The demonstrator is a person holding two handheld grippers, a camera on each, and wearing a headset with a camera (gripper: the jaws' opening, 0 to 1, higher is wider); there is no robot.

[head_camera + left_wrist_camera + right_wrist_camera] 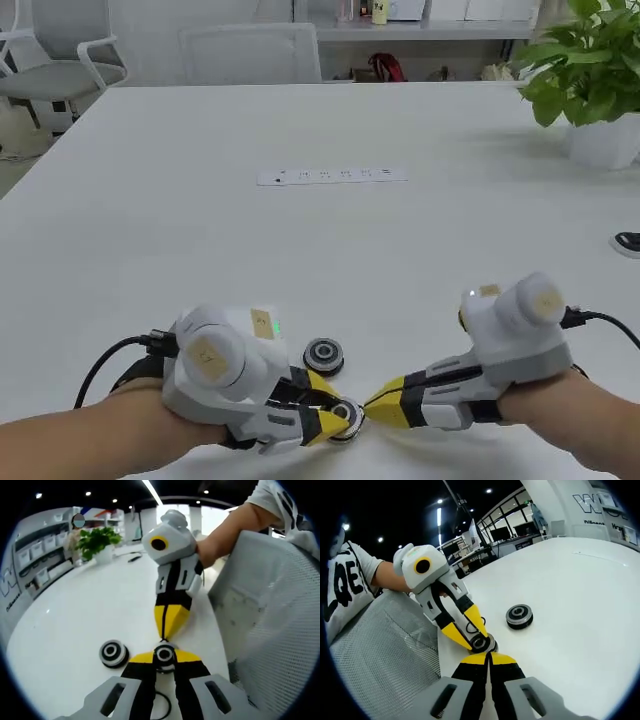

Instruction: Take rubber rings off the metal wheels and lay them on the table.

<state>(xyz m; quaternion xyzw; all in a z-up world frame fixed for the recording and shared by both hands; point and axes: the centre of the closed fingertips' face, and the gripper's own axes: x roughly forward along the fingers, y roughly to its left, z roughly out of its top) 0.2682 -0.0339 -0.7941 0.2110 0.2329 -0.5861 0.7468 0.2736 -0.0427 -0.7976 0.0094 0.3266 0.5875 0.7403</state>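
A small metal wheel [345, 414] is held just above the table's front edge, with my left gripper [338, 418] shut on it. In the left gripper view the wheel [164, 654] sits between the yellow tips. My right gripper [368, 406] comes in from the right, jaws shut, its tips touching the wheel's rim. Whether it pinches the rubber ring there I cannot tell. In the right gripper view its tips [489, 656] meet that wheel [483, 642]. A second wheel [323, 354] with a black rubber ring lies flat on the table just behind.
A white power strip [332, 176] lies mid-table. A potted plant [598, 138] stands at the far right, with a small black object [628, 242] at the right edge. Chairs stand beyond the table [200, 220], and a mesh chair [270, 630] is close to the grippers.
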